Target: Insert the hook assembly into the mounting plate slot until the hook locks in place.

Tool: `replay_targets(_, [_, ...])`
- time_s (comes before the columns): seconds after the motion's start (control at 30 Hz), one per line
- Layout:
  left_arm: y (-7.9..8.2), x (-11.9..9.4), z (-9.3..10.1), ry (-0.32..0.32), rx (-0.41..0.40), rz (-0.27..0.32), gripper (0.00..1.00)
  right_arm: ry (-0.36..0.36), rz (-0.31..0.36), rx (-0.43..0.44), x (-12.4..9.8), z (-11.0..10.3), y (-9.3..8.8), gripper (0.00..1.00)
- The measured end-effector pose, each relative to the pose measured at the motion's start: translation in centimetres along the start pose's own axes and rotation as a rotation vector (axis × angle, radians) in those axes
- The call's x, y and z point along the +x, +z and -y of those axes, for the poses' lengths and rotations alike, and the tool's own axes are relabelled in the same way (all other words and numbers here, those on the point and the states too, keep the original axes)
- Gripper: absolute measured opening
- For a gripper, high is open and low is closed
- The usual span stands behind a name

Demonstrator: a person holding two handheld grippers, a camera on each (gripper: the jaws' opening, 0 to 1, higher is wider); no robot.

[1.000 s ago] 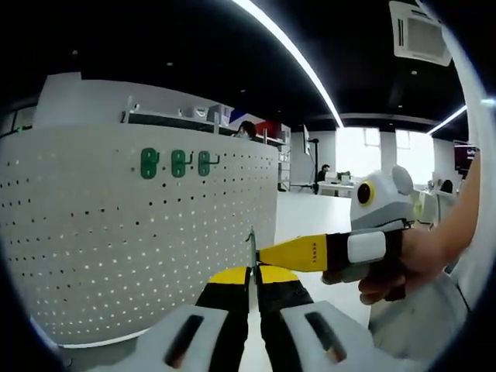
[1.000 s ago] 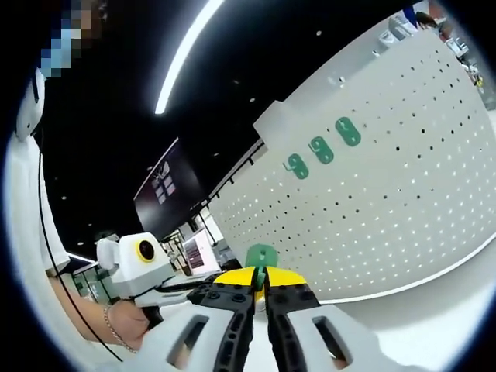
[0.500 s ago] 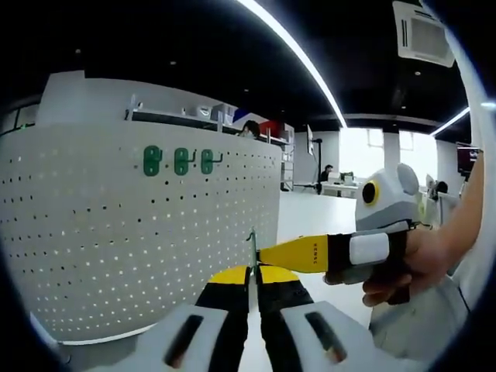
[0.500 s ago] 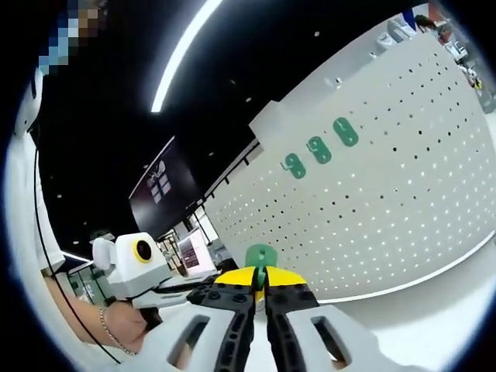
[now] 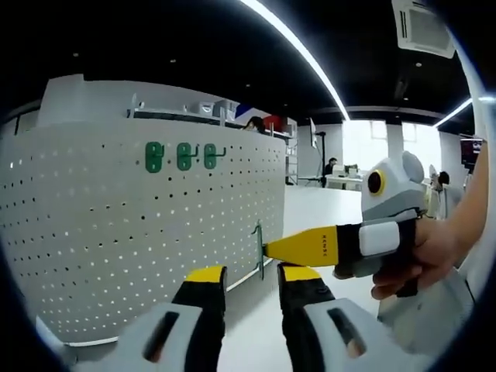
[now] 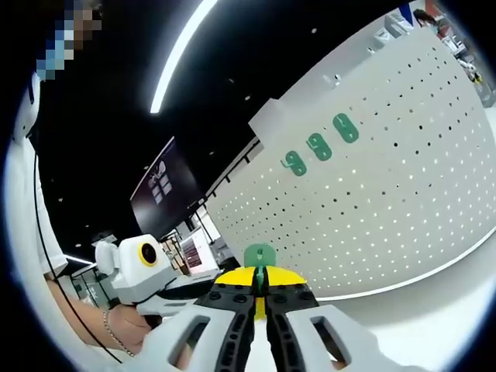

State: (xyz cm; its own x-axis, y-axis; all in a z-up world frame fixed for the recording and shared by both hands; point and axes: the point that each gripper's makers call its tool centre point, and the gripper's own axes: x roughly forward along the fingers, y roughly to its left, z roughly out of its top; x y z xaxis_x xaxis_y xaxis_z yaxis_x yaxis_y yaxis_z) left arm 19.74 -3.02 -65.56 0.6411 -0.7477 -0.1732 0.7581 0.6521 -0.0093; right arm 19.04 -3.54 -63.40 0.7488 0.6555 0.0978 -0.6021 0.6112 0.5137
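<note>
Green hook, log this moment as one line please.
left claw: open | right claw: shut on green hook | pegboard: three green hooks mounted | insertion: not yet done

Open-plan office — desks (image 5: 341, 180), ceiling light strips (image 5: 298, 50), white pegboard (image 5: 116, 232) partition.

My left gripper (image 5: 252, 280) stands with jaws parted; my right gripper (image 6: 260, 280), gripped in my hand (image 5: 422, 256), is closed tight.
</note>
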Motion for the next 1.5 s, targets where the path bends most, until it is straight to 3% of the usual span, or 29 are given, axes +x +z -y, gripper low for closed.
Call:
replay_targets(0.17, [-0.7,0.2,0.0,0.005,-0.028,-0.031,0.58,0.006,-0.009,0.004,0.1,-0.1,-0.2,0.00])
replay_targets(0.37, [-1.4,0.4,0.0,0.025,0.019,-0.057,0.83,0.011,-0.019,0.006,0.1,-0.3,-0.5,0.00])
replay_targets(0.47, [-1.7,0.5,0.0,0.030,0.046,-0.072,0.90,0.015,-0.021,0.006,0.1,-0.4,-0.5,0.00])
replay_targets(0.83, [-1.8,0.4,-0.1,0.034,0.069,-0.080,0.90,0.016,-0.043,-0.037,0.3,-0.7,-0.9,0.00])
replay_targets(0.93, [-1.9,0.4,-0.2,0.036,0.066,-0.084,0.90,-0.076,-0.060,-0.188,-0.1,0.4,-0.1,0.00])
replay_targets(1.0, [-2.1,0.4,-0.2,0.038,0.068,-0.087,0.89,-0.178,-0.095,-0.351,-0.5,1.4,0.5,0.00])
replay_targets(1.1, [-2.2,0.4,-0.2,0.037,0.069,-0.091,0.89,-0.257,-0.116,-0.506,-0.8,2.3,0.9,0.01])
replay_targets(1.17, [-2.2,0.4,-0.1,0.035,0.070,-0.091,0.89,-0.284,-0.127,-0.526,-0.9,2.6,0.8,0.01])
replay_targets(1.5, [-2.3,0.2,-0.3,0.038,0.064,-0.092,0.87,-0.273,-0.117,-0.477,-0.6,3.0,1.3,0.01])
